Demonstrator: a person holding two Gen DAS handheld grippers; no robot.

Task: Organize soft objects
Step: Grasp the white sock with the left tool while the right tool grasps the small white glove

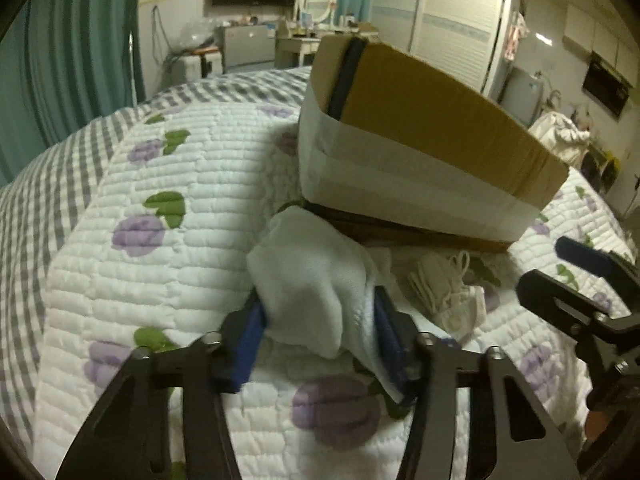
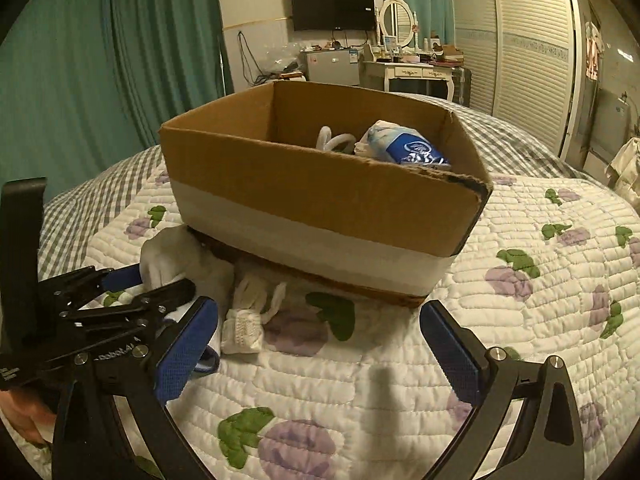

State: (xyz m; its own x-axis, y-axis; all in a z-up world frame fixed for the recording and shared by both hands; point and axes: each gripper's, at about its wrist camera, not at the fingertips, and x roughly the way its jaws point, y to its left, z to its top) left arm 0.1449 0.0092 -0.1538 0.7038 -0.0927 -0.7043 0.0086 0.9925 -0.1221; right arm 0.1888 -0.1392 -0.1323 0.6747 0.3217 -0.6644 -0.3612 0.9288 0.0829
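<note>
Home bedroom — quilted floral bed [image 2: 400, 380], wall TV [image 2: 333, 8], vanity mirror [image 2: 396, 20], louvered wardrobe [image 2: 528, 48], teal curtains [image 2: 120, 60].

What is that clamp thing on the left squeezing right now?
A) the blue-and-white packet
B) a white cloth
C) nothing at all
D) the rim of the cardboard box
B: the left gripper has its blue pads pressed against both sides of the white cloth, in front of the cardboard box; the blue-and-white packet lies inside the box, untouched.
</note>
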